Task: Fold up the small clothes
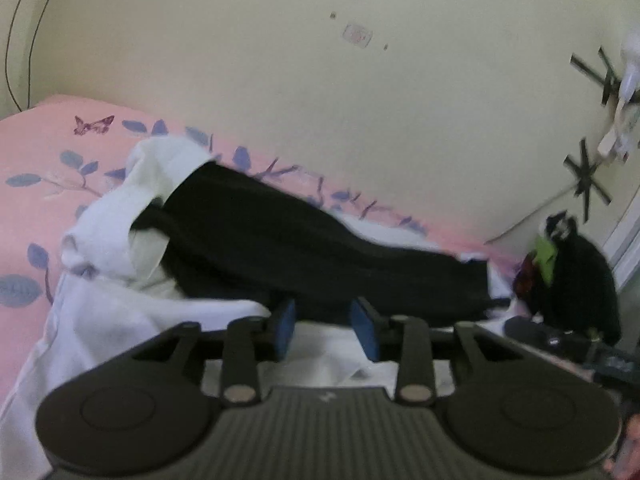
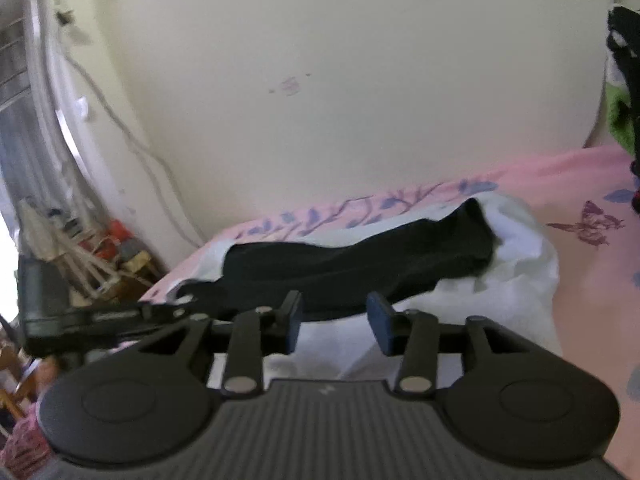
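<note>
- The left gripper (image 1: 323,326) is hovering with its jaws parted to a moderate gap, holding nothing; only white cloth is showing between the blue pads (image 1: 285,328).
- The black garment (image 1: 304,248) is lying just ahead of those jaws, stretched out long, its near edge sitting right beyond the pad tips and running off to the right of them.
- The right gripper (image 2: 335,322) is likewise standing open and empty, with the same garment straight ahead of its jaws and reaching away to the left and right of them.
- The white cloth (image 1: 120,320) is lying under the black piece and under both pairs of jaws, bunched up ahead and to the left of the left jaws, all on the pink bedsheet (image 1: 36,152).
- Judging from this, the step in hand is taking hold of the garment's near edge for a fold, and nothing looks folded yet.
- To do it well, each pair of jaws should be going in low and level, one pad sliding under the black edge and one over it, so that only the black layer is being pinched.
- The risk is catching the white cloth too, since it is lying directly beneath; lifting slightly before closing fully should be helping.
- Both views are blurred, so whether the pads are touching fabric cannot be told.
</note>
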Demonstrator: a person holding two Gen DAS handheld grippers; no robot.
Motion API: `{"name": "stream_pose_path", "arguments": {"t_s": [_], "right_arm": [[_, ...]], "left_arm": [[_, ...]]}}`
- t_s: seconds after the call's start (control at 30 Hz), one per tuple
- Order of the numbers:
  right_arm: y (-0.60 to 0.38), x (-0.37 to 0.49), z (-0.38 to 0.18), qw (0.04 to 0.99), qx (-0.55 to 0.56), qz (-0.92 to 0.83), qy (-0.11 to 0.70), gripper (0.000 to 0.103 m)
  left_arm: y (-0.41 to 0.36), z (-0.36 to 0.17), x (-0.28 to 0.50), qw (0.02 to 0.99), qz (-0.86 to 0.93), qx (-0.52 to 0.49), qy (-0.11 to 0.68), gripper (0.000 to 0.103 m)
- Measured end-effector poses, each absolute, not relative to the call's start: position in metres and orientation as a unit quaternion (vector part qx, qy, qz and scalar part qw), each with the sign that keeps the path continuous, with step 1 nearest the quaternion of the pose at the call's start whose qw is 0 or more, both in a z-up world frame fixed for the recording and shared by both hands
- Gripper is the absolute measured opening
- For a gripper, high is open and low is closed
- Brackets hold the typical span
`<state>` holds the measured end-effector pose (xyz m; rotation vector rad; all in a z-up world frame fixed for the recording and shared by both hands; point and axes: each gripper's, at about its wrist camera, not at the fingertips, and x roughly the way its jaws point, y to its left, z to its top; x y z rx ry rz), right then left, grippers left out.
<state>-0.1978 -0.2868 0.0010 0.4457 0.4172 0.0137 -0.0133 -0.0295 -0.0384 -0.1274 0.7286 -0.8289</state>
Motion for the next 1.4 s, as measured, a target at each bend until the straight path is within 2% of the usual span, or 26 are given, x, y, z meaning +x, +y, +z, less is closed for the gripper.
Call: {"name": "stream_pose_path", "arguments": {"t_s": [0.1, 0.13, 0.2, 0.27, 0.63, 1.4], "right_arm": [[-0.285, -0.189, -0.004, 0.949, 0.213, 0.012, 0.23, 0.045], [-0.283, -0.187, -0.003, 0.95, 0.207, 0.014, 0.231, 0.046], [-0.279, -0.188, 0.0, 0.952, 0.201, 0.017, 0.231, 0.052], [-0.276, -0.188, 0.0, 0.952, 0.194, 0.017, 0.235, 0.054], [-0.272, -0.187, -0.002, 0.951, 0.187, 0.022, 0.246, 0.061], [-0.281, -0.186, -0.004, 0.94, 0.227, 0.002, 0.253, 0.067]], "left_arm": [[-0.033, -0.041, -0.015, 0.851, -0.391, -0.048, 0.348, 0.035], [-0.034, -0.041, -0.017, 0.852, -0.392, -0.045, 0.344, 0.039], [-0.035, -0.04, -0.023, 0.856, -0.389, -0.036, 0.337, 0.041], [-0.039, -0.041, -0.026, 0.858, -0.387, -0.031, 0.335, 0.043], [-0.041, -0.044, -0.019, 0.853, -0.388, -0.044, 0.347, 0.046], [-0.042, -0.047, -0.02, 0.853, -0.387, -0.052, 0.346, 0.052]]}}
